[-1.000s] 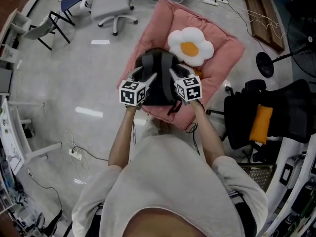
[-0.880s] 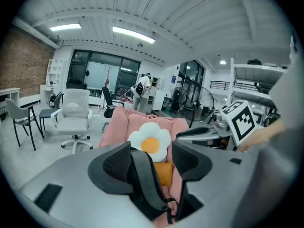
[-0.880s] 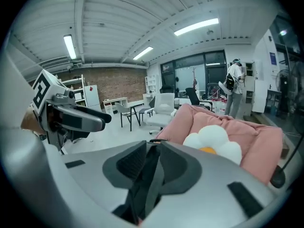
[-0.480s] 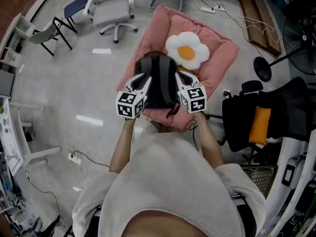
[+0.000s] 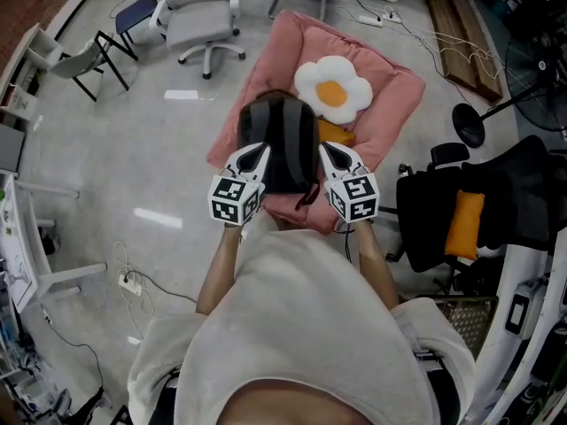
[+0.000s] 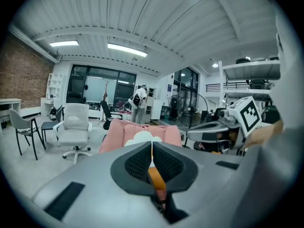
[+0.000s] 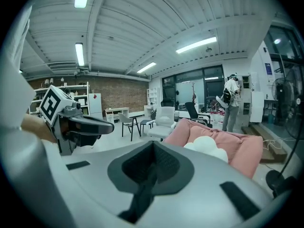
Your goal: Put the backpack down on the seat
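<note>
The black backpack (image 5: 279,144) lies on the front part of the pink cushioned seat (image 5: 394,96), just in front of a fried-egg pillow (image 5: 334,89) and beside an orange item (image 5: 335,133). My left gripper (image 5: 257,155) is at the backpack's left side and my right gripper (image 5: 328,151) at its right side. Both are shut, and I see nothing clamped in either. In the left gripper view the pads (image 6: 142,163) meet, with the seat (image 6: 137,129) beyond. The right gripper view shows the same closed pads (image 7: 164,163).
A white office chair (image 5: 199,16) and a folding chair (image 5: 84,56) stand on the floor to the far left. A black chair with a yellow cushion (image 5: 465,220) is close on the right, near a fan base (image 5: 469,118). Cables and a power strip (image 5: 128,282) lie on the floor.
Both grippers have drawn back from the backpack toward the person and spread slightly apart. The backpack stays on the seat.
</note>
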`<control>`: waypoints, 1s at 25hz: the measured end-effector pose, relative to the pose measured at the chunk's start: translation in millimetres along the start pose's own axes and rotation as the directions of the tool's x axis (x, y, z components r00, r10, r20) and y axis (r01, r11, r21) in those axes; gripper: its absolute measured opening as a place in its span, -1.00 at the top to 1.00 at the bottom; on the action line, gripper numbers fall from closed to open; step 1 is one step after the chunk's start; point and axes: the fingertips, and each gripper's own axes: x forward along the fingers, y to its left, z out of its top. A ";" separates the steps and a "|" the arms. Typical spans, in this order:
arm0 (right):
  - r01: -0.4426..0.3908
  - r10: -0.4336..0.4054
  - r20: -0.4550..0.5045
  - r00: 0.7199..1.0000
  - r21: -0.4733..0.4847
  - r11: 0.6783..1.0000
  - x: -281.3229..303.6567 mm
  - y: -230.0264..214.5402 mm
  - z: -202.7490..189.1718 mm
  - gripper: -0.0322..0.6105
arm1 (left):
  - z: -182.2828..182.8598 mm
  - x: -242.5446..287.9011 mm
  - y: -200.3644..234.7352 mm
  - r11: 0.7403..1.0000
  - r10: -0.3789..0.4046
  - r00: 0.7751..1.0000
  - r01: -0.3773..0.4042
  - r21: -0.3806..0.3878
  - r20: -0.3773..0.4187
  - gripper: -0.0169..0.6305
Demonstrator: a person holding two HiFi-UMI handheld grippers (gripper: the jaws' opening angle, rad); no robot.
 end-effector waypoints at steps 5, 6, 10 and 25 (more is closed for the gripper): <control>0.011 -0.012 -0.012 1.000 -0.011 1.000 -4.8 0.4 -9.6 0.91 | -7.5 0.9 -2.3 1.000 0.002 1.000 -0.002 -0.002 -0.011 0.90; 0.013 -0.013 -0.013 1.000 -0.012 1.000 -5.0 0.6 -10.3 0.91 | -8.9 0.6 -2.0 1.000 0.004 1.000 -0.004 -0.003 -0.013 0.90; 0.009 -0.010 -0.021 1.000 -0.020 1.000 -0.6 1.0 -11.8 0.91 | -11.3 -0.4 1.6 1.000 0.011 1.000 -0.011 -0.004 -0.015 0.90; -0.012 0.011 -0.058 0.998 -0.016 1.000 11.0 4.0 -20.8 0.91 | -23.2 1.1 14.0 0.999 0.027 0.999 -0.028 -0.027 -0.039 0.90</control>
